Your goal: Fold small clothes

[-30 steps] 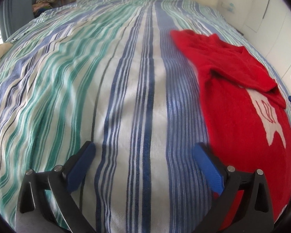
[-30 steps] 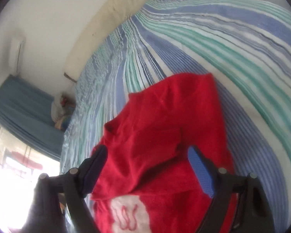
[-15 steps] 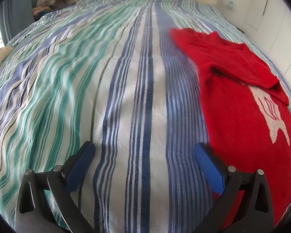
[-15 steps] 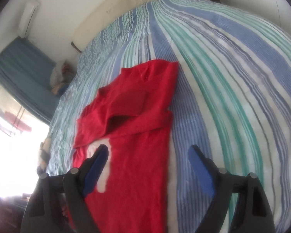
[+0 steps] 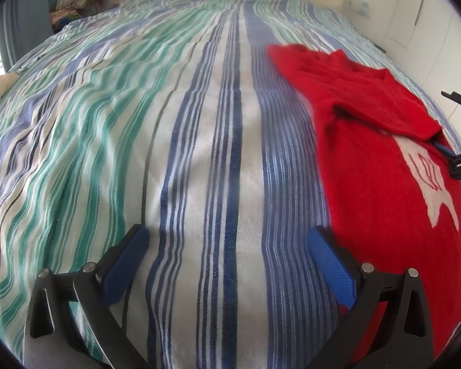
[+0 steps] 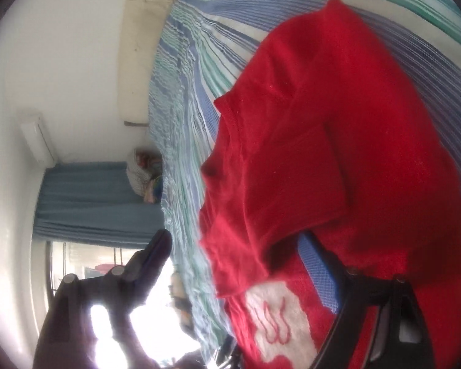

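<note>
Red shirt (image 5: pixel 368 166), white print; bedspread (image 5: pixel 169 123) blue-green-white striped; tongs pads (image 5: pixel 332 264) blue.

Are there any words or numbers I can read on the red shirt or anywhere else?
No readable words or numbers anywhere.
Red shirt: its white patch has red squiggly lines, a drawing rather than letters.
Wall sticker: too small and blurred to read.
</note>
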A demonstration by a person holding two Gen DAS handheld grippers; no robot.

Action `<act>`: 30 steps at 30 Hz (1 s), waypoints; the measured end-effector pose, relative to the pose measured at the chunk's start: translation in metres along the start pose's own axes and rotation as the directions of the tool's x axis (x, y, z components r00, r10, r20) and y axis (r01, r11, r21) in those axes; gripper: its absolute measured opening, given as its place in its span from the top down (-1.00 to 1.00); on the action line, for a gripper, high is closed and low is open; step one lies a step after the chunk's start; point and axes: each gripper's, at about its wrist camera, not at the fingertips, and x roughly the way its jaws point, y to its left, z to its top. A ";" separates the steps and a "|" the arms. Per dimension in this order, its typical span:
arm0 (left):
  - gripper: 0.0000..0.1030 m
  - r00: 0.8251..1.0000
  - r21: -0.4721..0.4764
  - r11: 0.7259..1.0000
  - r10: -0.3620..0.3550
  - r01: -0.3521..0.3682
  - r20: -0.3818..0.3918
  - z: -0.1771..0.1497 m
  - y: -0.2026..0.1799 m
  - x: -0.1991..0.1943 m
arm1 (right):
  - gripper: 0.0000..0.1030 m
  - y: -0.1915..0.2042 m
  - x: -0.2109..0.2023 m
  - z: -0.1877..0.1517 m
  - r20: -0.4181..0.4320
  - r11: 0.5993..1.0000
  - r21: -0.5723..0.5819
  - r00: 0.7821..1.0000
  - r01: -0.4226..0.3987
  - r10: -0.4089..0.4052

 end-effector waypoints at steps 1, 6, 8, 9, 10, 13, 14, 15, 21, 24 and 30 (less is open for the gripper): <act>-0.99 1.000 0.001 1.000 0.001 -0.001 0.000 0.000 0.000 0.000 | -0.64 -0.005 0.003 0.003 0.008 0.999 0.032 1.000 0.014 -0.015; -0.99 1.000 0.002 1.000 0.002 -0.002 0.000 0.000 -0.001 0.000 | -0.03 -0.004 0.008 0.021 0.105 0.995 -0.005 0.990 0.095 -0.094; -0.99 1.000 0.002 1.000 0.002 -0.002 0.000 0.000 -0.001 0.001 | 0.71 0.019 0.005 0.021 0.158 0.953 -0.181 0.963 0.245 -0.217; -0.99 1.000 0.002 1.000 0.003 -0.003 0.000 0.000 -0.001 0.000 | 0.74 0.036 0.004 0.018 0.200 0.900 -0.305 0.945 0.310 -0.257; -0.99 1.000 0.003 1.000 0.003 -0.003 0.000 0.000 -0.001 0.001 | 0.74 0.049 0.004 0.012 0.233 0.834 -0.415 0.929 0.364 -0.289; -0.99 1.000 0.004 1.000 0.004 -0.004 -0.001 0.000 -0.001 0.000 | 0.17 0.055 0.009 0.003 0.255 0.676 -0.541 0.863 0.501 -0.436; -0.99 1.000 0.004 1.000 0.004 -0.004 -0.001 0.000 -0.001 0.000 | -0.04 0.053 0.009 0.002 0.264 0.640 -0.545 0.835 0.542 -0.482; -0.99 1.000 0.004 1.000 0.004 -0.004 -0.001 0.000 -0.001 0.000 | -0.28 0.050 0.004 0.001 0.288 0.611 -0.543 0.811 0.577 -0.510; -0.99 1.000 0.004 1.000 0.005 -0.005 -0.001 0.000 -0.001 0.000 | -0.73 0.061 -0.078 -0.026 0.467 0.572 -0.548 0.791 0.610 -0.396; -0.99 1.000 0.004 1.000 0.005 -0.005 0.000 0.000 -0.001 0.000 | -0.76 0.049 -0.116 -0.036 0.538 0.509 -0.538 0.739 0.672 -0.405; -0.99 1.000 0.007 1.000 0.008 -0.008 0.001 0.000 -0.001 0.000 | -0.76 -0.021 -0.180 -0.049 0.612 0.382 -0.454 0.594 0.805 -0.522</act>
